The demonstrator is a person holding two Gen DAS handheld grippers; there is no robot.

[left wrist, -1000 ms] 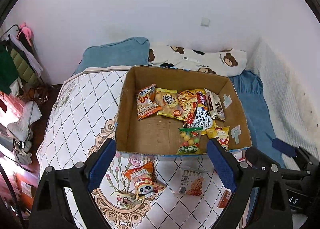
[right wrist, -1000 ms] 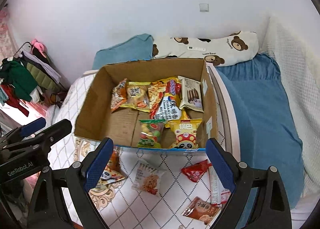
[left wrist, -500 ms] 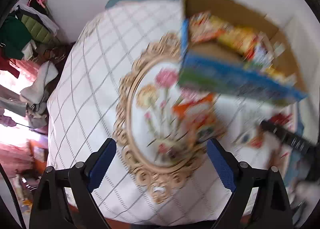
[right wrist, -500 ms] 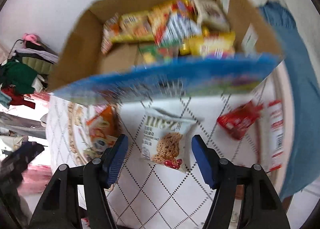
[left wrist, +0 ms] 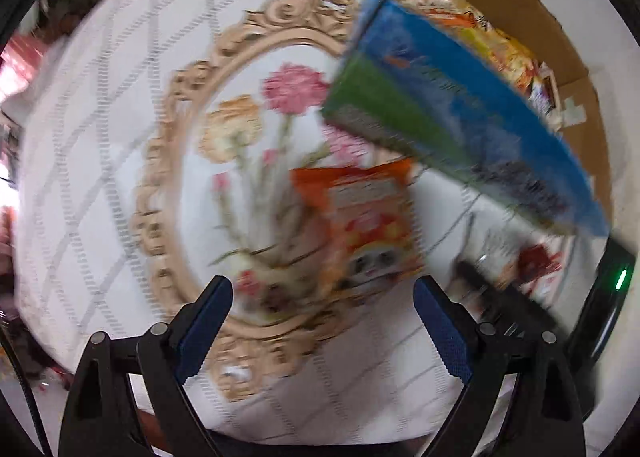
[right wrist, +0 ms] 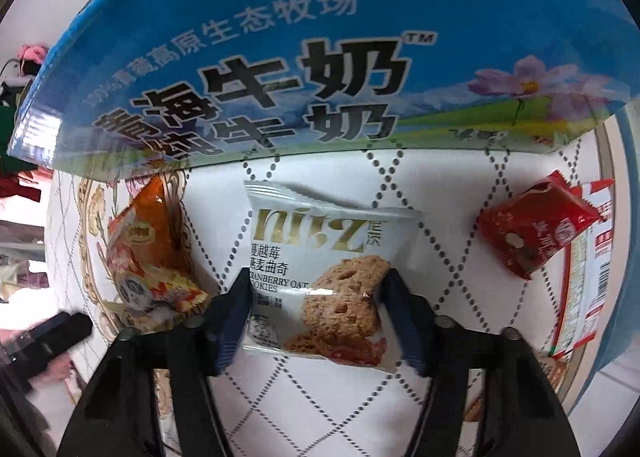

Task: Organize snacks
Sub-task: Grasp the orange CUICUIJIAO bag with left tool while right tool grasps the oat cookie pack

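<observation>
While the right claw [right wrist: 316,307] brackets the white cranberry-oat cookie packet [right wrist: 320,277] on the quilted bed cover [right wrist: 444,217], not visibly clamped, its slick film may slip (edge grip); left claw [left wrist: 322,321] gapes empty above the orange panda snack bag [left wrist: 366,233].

Place: a home, seemingly a lived-in bedroom or living room.
Surface: a quilted white cover [left wrist: 100,129] printed with an ornate gold frame and flowers is lying under everything, household textile rather than a work surface.
Clutter: clothes [right wrist: 16,129] are hanging or piling at the left edge in the right wrist view.
Container: a reused milk carton box [right wrist: 280,69] is serving as snack storage.
Goods: small retail snack packets [right wrist: 320,277] are lying loose on the cover.
</observation>
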